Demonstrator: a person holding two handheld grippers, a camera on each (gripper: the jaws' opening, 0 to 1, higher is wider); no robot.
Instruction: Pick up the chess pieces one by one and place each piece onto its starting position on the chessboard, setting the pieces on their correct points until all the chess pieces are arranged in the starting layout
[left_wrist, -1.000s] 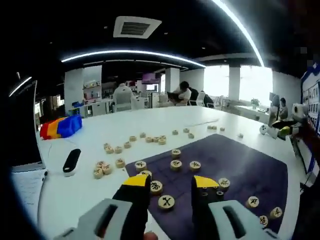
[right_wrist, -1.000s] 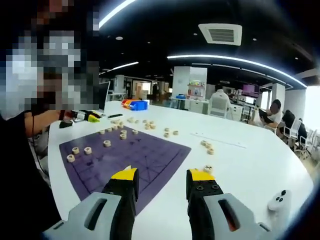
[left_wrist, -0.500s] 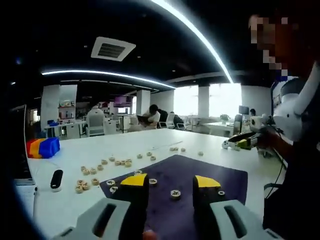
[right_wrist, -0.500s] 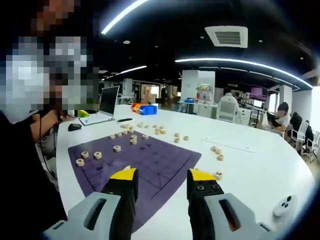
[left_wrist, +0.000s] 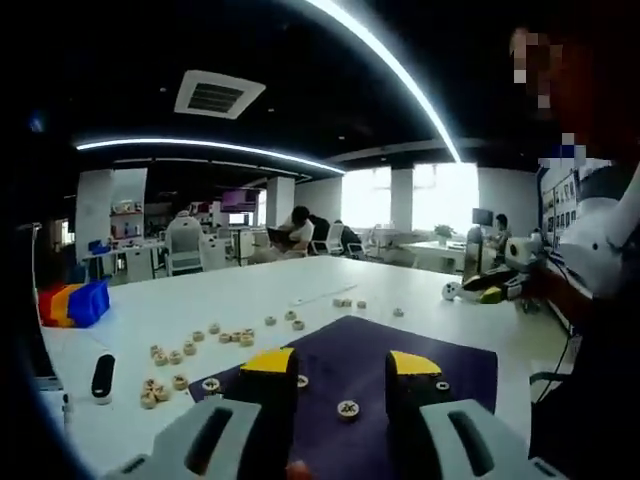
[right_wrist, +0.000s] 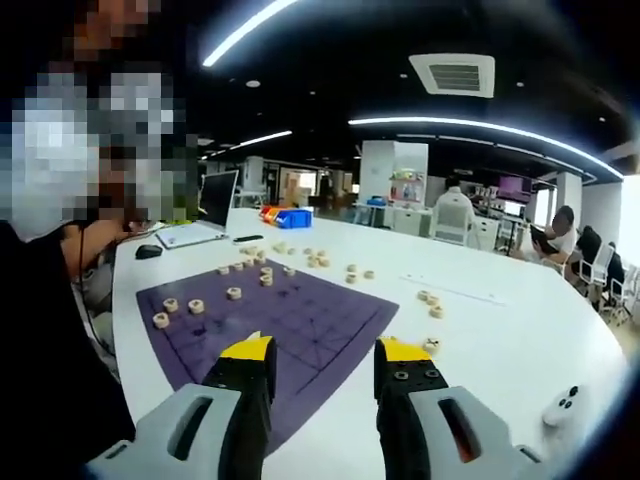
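1. Compared with half a second ago, the left gripper view has swung slightly: the black remote (left_wrist: 102, 375) and the red, yellow and blue bins (left_wrist: 70, 301) sit further toward the left edge. The right gripper view is almost unchanged.
2. Left gripper (left_wrist: 338, 362): jaws spread apart, nothing between them. It hovers above the purple chessboard (left_wrist: 430, 345), held high enough to survey the board rather than to grasp.
3. Right gripper (right_wrist: 318, 350): likewise released and empty, held over the near edge of the chessboard (right_wrist: 300, 320) at lower centre of the frame.
4. Chess pieces: one piece (left_wrist: 348, 408) lies on the board just ahead of the left gripper, lower centre. A loose cluster (left_wrist: 165, 370) waits on the white table (left_wrist: 230, 300) at left, off the board, with a line of others (left_wrist: 240, 335) behind it.
5. In the right gripper view, a few pieces (right_wrist: 180, 308) stand along the board's left edge, more (right_wrist: 330, 262) lie on the table beyond its far side, and one piece (right_wrist: 431, 345) rests on the table close by the right gripper's right jaw.
6. Judgement: the layout is far from complete; most pieces remain unplaced. The piece nearest the right gripper looks the readiest pick.
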